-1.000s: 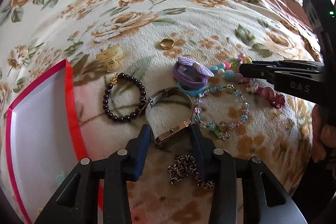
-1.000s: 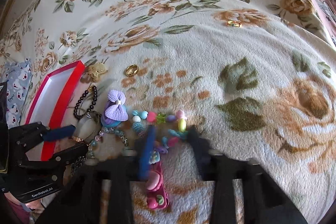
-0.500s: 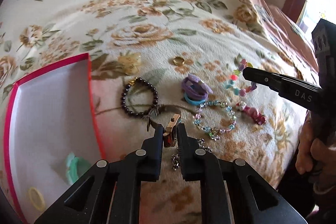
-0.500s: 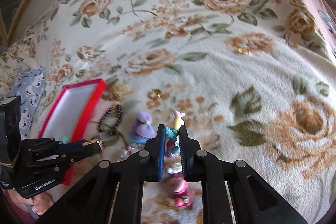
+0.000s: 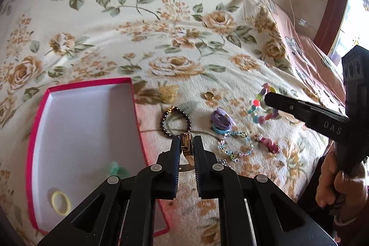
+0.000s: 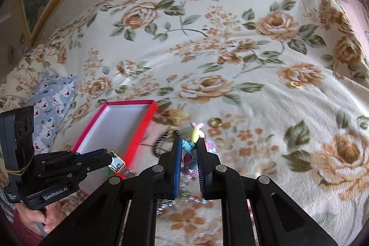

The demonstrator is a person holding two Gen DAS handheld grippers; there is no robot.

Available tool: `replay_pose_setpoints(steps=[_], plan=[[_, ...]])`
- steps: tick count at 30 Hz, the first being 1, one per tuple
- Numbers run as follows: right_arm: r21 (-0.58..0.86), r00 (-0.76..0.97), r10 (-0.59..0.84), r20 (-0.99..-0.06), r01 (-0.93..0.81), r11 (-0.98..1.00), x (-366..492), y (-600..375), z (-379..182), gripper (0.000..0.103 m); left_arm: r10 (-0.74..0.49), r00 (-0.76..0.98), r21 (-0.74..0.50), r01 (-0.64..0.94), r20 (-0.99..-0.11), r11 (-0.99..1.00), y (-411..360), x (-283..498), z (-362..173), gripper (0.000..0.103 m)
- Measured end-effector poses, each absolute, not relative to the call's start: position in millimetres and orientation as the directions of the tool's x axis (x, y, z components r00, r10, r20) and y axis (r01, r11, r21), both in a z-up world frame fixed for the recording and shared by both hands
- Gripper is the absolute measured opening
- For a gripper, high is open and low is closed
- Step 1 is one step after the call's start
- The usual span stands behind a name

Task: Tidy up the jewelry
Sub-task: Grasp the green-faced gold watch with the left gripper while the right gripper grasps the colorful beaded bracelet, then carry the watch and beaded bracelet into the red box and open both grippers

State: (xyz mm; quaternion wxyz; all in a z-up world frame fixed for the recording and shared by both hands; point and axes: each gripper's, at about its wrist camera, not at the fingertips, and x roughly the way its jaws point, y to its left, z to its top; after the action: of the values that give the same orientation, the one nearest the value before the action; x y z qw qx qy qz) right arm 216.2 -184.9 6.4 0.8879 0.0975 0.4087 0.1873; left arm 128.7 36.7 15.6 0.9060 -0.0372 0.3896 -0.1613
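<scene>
Watch (image 5: 185, 146) pinched between left fingers (image 5: 175, 151) (beaded bracelet (image 6: 191, 149) between right).

Both grippers, left (image 5: 186, 142) and right (image 6: 189, 144), hold jaws clamped.

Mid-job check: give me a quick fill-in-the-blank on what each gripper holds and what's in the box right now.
1. The left gripper is shut on the gold ____.
2. The right gripper is shut on a bracelet of ____ beads.
3. The yellow ring lies inside the ____-rimmed box.
4. The dark bead bracelet lies on the ____, outside the box.

Missing words: watch; colourful; red; blanket
</scene>
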Motion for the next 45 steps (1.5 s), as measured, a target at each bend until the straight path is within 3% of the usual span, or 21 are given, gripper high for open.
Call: replay_pose_setpoints(steps=[27,45], plan=[[0.465,0.348,0.679,-0.646,-0.526,0.712,222.2,-19.8,-12.3,0.012,-0.139,0.69,-0.211,-0.02,-0.711,0.977,147.9,99.7,15.9,0.01],[0.542,0.242,0.668,-0.703,-0.426,0.724,276.4,0.5,-83.4,0.012,-0.132,0.656,-0.247,-0.086,-0.744,0.965,177.8,173.1,-23.9,0.01]])
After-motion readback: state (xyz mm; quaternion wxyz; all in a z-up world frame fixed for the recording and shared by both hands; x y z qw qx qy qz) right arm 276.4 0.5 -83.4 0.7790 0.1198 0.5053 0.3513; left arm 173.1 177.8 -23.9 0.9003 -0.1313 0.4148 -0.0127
